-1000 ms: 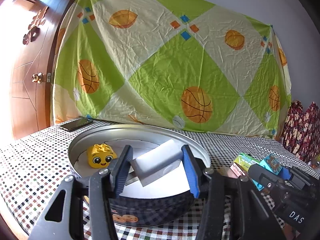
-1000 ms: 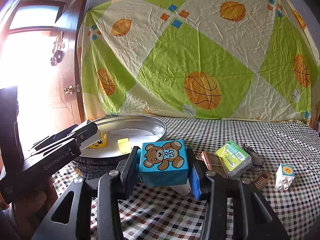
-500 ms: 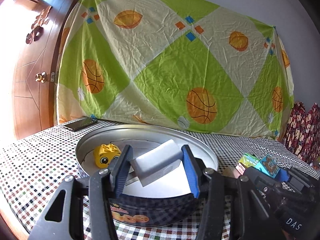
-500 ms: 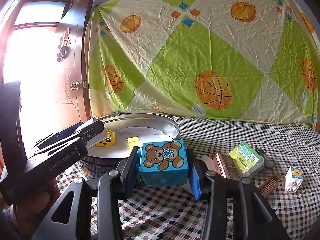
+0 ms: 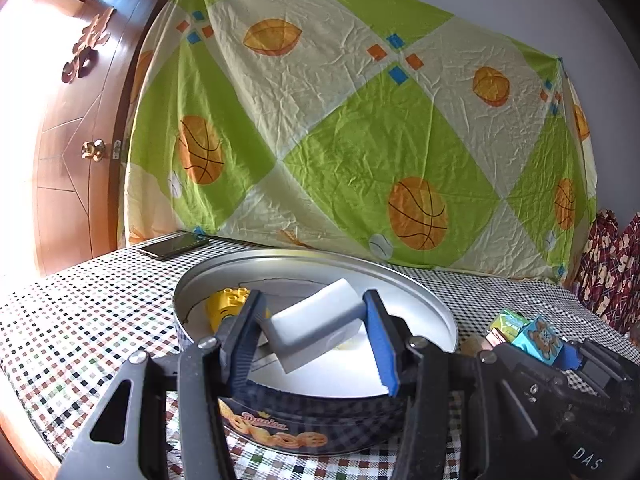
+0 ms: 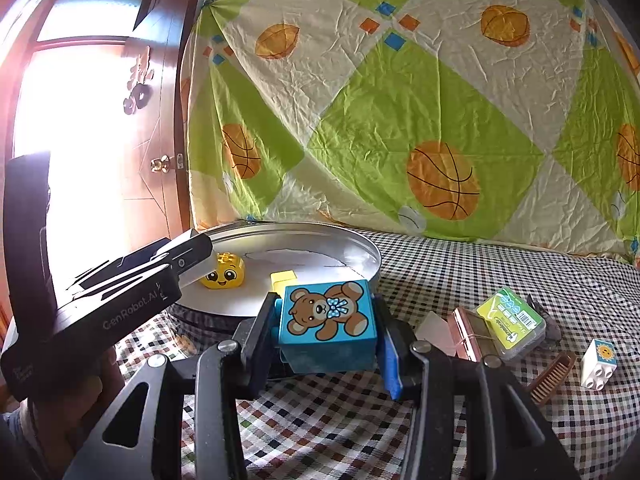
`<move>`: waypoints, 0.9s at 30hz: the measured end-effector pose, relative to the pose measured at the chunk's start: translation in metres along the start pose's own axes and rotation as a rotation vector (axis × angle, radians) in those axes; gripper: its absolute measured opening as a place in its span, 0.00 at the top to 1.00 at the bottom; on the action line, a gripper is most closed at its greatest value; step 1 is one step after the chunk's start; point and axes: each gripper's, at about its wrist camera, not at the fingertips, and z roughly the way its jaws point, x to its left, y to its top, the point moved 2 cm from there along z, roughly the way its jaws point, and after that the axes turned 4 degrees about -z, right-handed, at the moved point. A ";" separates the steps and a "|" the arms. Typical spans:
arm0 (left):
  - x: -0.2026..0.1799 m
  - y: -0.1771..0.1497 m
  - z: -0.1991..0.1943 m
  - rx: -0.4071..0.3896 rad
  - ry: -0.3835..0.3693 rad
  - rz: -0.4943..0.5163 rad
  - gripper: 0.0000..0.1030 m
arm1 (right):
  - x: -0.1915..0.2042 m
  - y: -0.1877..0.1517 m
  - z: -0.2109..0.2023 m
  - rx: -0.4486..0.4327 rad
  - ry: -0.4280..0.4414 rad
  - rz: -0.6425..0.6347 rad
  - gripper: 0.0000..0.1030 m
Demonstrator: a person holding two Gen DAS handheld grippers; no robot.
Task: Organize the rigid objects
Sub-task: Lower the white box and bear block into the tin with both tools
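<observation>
Toy blocks and other small rigid things are sitting in and around a round metal tin on a counter covered with a checked cloth. Left hand-held gripper is clamping a white-and-grey rectangular block between its pads, holding it tilted over the inside of the tin. Inside the tin, a yellow smiley-face brick is resting on the white floor near the left wall, and a small pale-yellow cube is lying to its right, apart from it.

Right hand-held gripper is gripping a blue teddy-bear block, the bear picture facing up toward the camera, and is holding it just outside the tin's near rim, above the cloth.

To the right of that block, a copper-coloured flat piece is lying against a green-labelled clear plastic case. A brown comb is lying nearer the camera, and a white brick with a sun face is standing just beside it at the far right. A dark phone is lying at the back left of the counter, in front of a basketball-print sheet that is hanging behind.
</observation>
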 end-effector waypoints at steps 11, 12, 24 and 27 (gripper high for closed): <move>0.007 0.001 -0.001 -0.003 0.009 -0.002 0.52 | 0.006 0.001 0.005 0.008 0.022 -0.014 0.55; 0.008 0.001 -0.001 -0.003 0.010 -0.001 0.52 | 0.007 0.001 0.005 0.009 0.026 -0.014 0.55; 0.019 0.019 0.017 0.056 0.036 0.021 0.52 | -0.009 0.027 0.039 0.102 0.148 0.113 0.55; 0.017 0.024 0.030 0.106 0.035 0.049 0.52 | -0.008 0.037 0.058 0.161 0.160 0.123 0.55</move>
